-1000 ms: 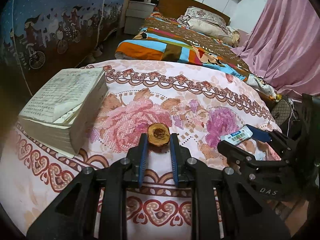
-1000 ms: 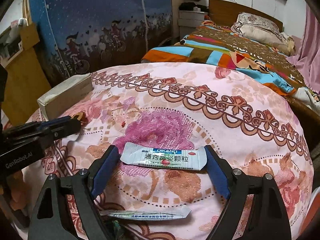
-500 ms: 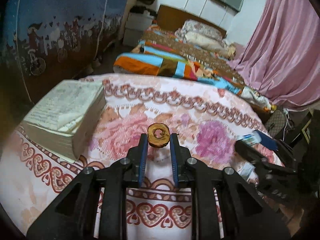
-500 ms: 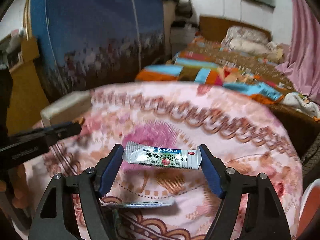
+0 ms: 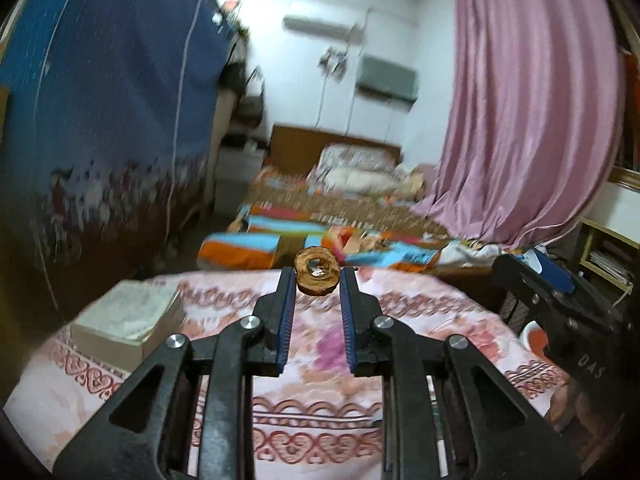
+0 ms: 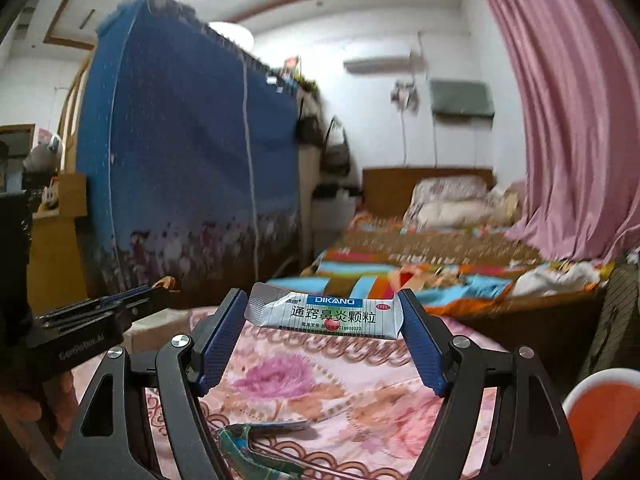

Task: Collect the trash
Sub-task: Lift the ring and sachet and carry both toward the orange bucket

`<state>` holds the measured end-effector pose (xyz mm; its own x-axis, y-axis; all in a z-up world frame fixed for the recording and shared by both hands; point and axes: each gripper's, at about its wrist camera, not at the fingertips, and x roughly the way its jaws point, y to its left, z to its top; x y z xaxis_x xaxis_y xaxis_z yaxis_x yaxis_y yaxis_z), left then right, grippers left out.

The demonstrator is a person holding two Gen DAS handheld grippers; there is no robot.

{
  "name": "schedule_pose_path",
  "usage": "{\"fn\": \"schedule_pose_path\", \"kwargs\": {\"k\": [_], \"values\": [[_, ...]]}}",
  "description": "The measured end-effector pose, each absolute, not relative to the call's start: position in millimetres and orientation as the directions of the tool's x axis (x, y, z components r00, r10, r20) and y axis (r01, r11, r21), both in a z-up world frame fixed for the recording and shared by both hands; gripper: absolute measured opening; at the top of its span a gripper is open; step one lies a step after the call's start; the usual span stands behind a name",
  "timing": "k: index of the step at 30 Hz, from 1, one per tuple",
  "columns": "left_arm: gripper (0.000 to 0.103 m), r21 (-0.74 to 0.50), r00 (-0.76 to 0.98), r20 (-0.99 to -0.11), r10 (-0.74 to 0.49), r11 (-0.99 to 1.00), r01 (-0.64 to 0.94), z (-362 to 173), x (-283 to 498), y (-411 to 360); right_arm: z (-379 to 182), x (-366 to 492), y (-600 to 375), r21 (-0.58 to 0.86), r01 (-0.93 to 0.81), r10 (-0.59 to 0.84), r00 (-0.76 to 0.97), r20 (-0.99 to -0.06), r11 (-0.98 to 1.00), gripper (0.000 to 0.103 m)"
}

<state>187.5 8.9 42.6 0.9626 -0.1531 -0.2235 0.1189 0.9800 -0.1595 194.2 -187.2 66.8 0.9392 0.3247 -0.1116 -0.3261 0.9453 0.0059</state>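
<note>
My left gripper (image 5: 317, 276) is shut on a brown dried fruit ring (image 5: 317, 271) and holds it in the air above the floral cloth (image 5: 320, 412). My right gripper (image 6: 323, 312) is shut on a white medicine sachet (image 6: 324, 316) printed DIKANG, gripped by its two ends, also lifted off the cloth. The right gripper shows at the right of the left wrist view (image 5: 560, 308); the left gripper shows at the left of the right wrist view (image 6: 100, 312). A torn green-and-white wrapper (image 6: 256, 436) lies on the cloth below the right gripper.
A thick book (image 5: 128, 320) lies at the cloth's left. An orange and white bin (image 6: 604, 420) stands at the lower right, beside the table. Behind are a bed (image 5: 340, 216), a blue wardrobe cover (image 6: 180, 168) and a pink curtain (image 5: 532, 120).
Both grippers have risen and tilted up with their loads. The fruit ring and the sachet, earlier just above the cloth, are now held well above it, against the room behind.
</note>
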Motion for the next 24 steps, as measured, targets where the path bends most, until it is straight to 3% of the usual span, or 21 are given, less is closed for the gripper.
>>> {"fn": "schedule_pose_path", "kwargs": {"k": [3, 13, 24], "values": [[0.006, -0.139, 0.972, -0.166, -0.166, 0.980, 0.143, 48, 176, 1, 74, 181, -199, -0.004, -0.302, 0.301, 0.951, -0.072, 0.953, 0.075], [0.006, -0.106, 0.966, -0.088, -0.243, 0.966, 0.234, 58, 151, -31, 82, 140, -237, -0.006, -0.206, 0.206, 0.979, -0.010, 0.979, 0.075], [0.006, -0.050, 0.938, -0.049, -0.343, 0.939, 0.341, 81, 143, -97, 88, 111, -296, 0.045, -0.088, 0.084, 0.994, 0.076, 0.995, 0.075]]}}
